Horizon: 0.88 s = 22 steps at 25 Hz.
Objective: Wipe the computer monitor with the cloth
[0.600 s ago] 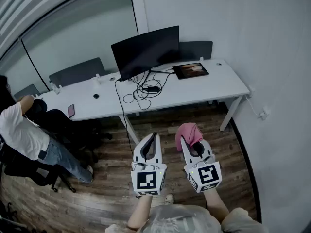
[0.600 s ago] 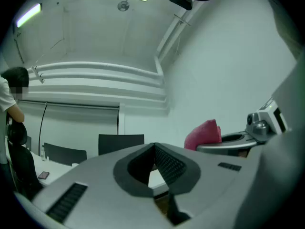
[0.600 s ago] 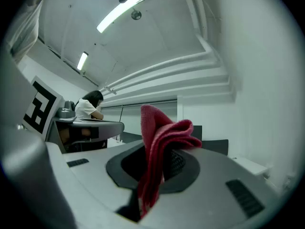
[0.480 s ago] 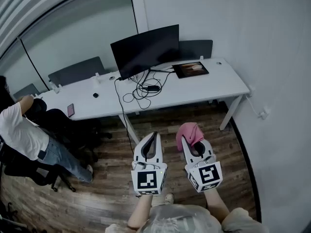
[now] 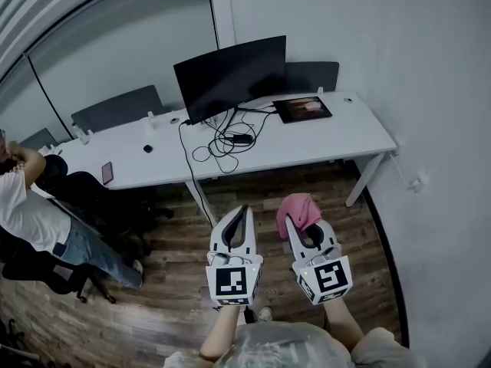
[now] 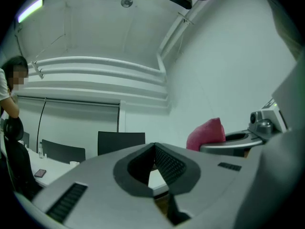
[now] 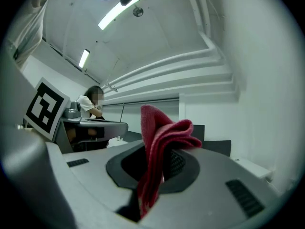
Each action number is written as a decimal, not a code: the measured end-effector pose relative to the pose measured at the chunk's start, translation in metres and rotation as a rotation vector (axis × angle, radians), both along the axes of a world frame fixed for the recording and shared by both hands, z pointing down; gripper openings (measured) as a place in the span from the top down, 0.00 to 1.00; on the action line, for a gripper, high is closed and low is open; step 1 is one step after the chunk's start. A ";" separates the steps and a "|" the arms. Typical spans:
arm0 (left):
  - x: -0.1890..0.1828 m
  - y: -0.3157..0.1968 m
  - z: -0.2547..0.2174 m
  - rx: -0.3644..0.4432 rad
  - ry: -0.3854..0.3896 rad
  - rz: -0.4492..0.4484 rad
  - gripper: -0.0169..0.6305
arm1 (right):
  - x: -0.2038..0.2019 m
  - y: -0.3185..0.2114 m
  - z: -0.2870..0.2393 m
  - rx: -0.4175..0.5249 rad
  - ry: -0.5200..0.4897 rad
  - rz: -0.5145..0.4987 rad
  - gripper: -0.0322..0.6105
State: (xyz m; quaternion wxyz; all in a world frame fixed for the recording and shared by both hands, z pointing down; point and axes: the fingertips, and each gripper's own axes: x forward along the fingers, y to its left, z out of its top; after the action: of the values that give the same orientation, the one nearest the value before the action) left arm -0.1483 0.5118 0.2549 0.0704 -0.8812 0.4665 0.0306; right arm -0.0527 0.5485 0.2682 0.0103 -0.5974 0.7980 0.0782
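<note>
A black computer monitor point(image 5: 230, 77) stands on a long white desk point(image 5: 337, 140) at the far wall, its screen dark. Well short of the desk, above the wooden floor, my right gripper point(image 5: 292, 219) is shut on a pink cloth point(image 5: 298, 210), which bunches up out of its jaws point(image 7: 159, 142). Beside it my left gripper point(image 5: 243, 212) is shut with nothing between its jaws. In the left gripper view the monitor point(image 6: 121, 141) shows small and far, with the cloth point(image 6: 206, 133) off to the right.
Tangled black cables point(image 5: 222, 144) and a tablet point(image 5: 302, 110) lie on the desk, a phone point(image 5: 106, 172) at its left part. A person point(image 5: 34, 213) sits on a black chair at the left. Grey chairs point(image 5: 115, 111) stand behind the desk. A white wall point(image 5: 437, 167) runs along the right.
The view has shifted a little; the seated person at the left has slid slightly toward the edge. Both grippers hold the same places, cloth still held.
</note>
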 end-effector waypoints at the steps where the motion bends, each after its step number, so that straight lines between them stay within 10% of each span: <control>1: -0.003 -0.005 0.001 -0.006 0.002 -0.002 0.95 | -0.003 -0.004 -0.001 0.005 0.005 -0.004 0.87; 22: 0.024 -0.172 0.016 0.057 0.004 0.005 0.95 | 0.034 -0.179 0.021 0.040 -0.038 -0.017 0.87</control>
State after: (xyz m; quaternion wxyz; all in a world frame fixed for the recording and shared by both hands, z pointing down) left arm -0.1242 0.3399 0.2709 0.0944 -0.8799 0.4634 0.0457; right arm -0.0192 0.3698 0.2895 0.0381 -0.5918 0.8010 0.0824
